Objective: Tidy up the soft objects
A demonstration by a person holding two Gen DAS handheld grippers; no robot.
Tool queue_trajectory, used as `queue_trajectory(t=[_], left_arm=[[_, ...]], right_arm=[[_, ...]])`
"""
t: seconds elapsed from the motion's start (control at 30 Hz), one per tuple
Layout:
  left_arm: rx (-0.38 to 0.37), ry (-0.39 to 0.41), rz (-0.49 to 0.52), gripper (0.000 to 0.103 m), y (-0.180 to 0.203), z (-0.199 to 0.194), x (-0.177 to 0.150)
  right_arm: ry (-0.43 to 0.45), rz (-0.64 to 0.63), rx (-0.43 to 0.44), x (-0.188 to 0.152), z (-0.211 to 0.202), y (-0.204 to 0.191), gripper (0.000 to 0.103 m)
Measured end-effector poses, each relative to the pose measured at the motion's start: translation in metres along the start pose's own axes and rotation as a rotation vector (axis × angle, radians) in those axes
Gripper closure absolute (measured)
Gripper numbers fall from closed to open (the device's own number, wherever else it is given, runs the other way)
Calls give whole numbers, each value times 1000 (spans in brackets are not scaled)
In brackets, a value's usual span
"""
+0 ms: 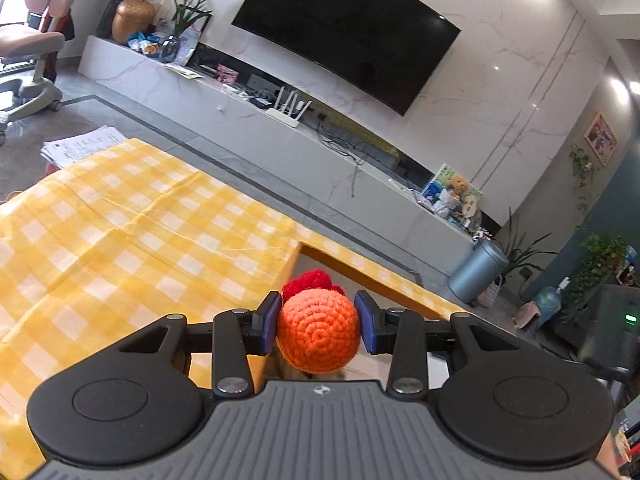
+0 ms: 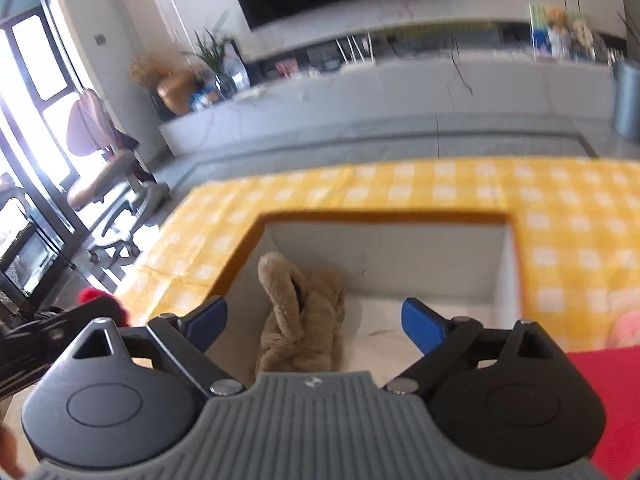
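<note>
My left tool (image 1: 319,322) grips an orange crocheted ball with a red tuft (image 1: 317,334). Only my right view shows my released right tool (image 2: 314,320) over the tan plush toy (image 2: 304,316) inside the white-lined box (image 2: 400,250).

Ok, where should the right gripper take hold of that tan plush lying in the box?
Probably the raised loop at the far end of the tan plush, from above. It stands clear of the box walls, and the open right gripper already straddles it.

I'm in a home living room; wall-mounted television (image 1: 352,28), marble media console (image 1: 256,120), houseplants (image 1: 190,10), gingham tablecloth (image 1: 132,224)
</note>
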State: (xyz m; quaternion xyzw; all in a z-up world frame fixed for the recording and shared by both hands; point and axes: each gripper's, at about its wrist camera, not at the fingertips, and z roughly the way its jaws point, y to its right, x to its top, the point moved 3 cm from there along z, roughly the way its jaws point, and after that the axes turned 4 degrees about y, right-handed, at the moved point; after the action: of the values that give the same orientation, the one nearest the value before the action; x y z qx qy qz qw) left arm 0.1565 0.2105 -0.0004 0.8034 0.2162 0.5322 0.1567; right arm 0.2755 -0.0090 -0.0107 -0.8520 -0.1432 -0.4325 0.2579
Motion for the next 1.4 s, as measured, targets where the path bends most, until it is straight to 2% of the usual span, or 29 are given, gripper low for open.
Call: queue_trajectory(t=[0.13, 0.2, 0.3, 0.37, 0.5, 0.67, 0.83, 0.9, 0.93, 1.0, 1.17, 1.27, 1.4], left_arm=[[-59, -3, 4, 58, 17, 4, -9], [-99, -30, 22, 58, 28, 11, -15], [-106, -62, 68, 58, 46, 22, -29], [-107, -74, 124, 58, 58, 28, -39], [-103, -108, 190, 58, 77, 45, -51], [-130, -229, 248, 58, 86, 54, -70], [-178, -259, 270, 58, 94, 60, -82], [-233, -265, 289, 50, 98, 60, -86], [-247, -278, 299, 43, 100, 59, -88], [-247, -294, 311, 42, 103, 57, -90], [-239, -258, 291, 35, 103, 49, -83], [-206, -225, 271, 32, 100, 46, -76], [-148, -152, 308, 30, 101, 36, -67]], right_arm=[[142, -90, -29, 12, -54, 26, 6], [183, -154, -77, 12, -71, 40, 6], [236, -208, -158, 1, -90, 58, 6], [259, -194, -159, -5, -98, 70, 6], [230, -165, -148, -7, -88, 81, 6], [207, -139, -139, -10, -77, 84, 6], [200, -134, -156, -12, -78, 88, 6], [192, -101, -152, -11, -80, 92, 6], [193, -86, -155, -11, -81, 94, 6], [192, -69, -167, -11, -83, 96, 6], [186, -63, -185, -10, -84, 101, 6], [189, -58, -182, -8, -84, 99, 6], [201, -77, -183, -6, -88, 94, 6]])
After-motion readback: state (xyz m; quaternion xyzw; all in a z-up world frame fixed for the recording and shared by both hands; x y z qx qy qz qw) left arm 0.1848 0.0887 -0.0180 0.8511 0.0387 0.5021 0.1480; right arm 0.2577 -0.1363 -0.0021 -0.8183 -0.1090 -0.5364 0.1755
